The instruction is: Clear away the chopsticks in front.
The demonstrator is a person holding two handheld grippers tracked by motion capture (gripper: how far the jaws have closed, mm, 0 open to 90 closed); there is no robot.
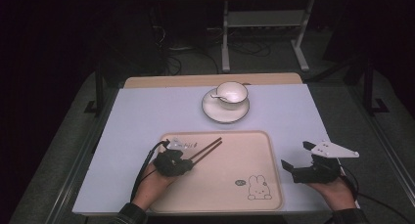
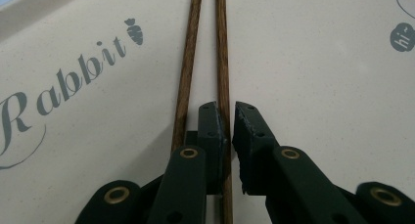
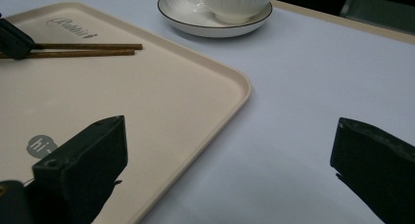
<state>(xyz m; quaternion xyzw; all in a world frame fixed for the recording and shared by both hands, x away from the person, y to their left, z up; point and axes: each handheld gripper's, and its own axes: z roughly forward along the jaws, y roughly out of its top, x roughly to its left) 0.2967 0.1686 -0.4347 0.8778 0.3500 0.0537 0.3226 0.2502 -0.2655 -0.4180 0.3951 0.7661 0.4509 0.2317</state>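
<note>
Two dark wooden chopsticks (image 1: 208,148) lie side by side on the beige rabbit tray (image 1: 254,150), pointing toward its far edge. My left gripper (image 1: 188,160) is low over their near ends. In the left gripper view its jaws (image 2: 230,109) stand a narrow slit apart around the right chopstick (image 2: 221,48); a thin gap shows beside the stick, and the left chopstick (image 2: 188,62) lies outside the jaws. My right gripper (image 1: 296,155) hovers wide open above the table just right of the tray, holding nothing. Seen from the right gripper (image 3: 230,123), the chopsticks (image 3: 83,49) rest on the tray (image 3: 161,87).
A white cup (image 1: 231,92) sits on a white saucer (image 1: 220,114) beyond the tray's far edge, seen too as cup (image 3: 235,4) on saucer (image 3: 195,23). A pale mat (image 1: 142,116) covers the table. Dark floor, cables and a metal stand lie behind.
</note>
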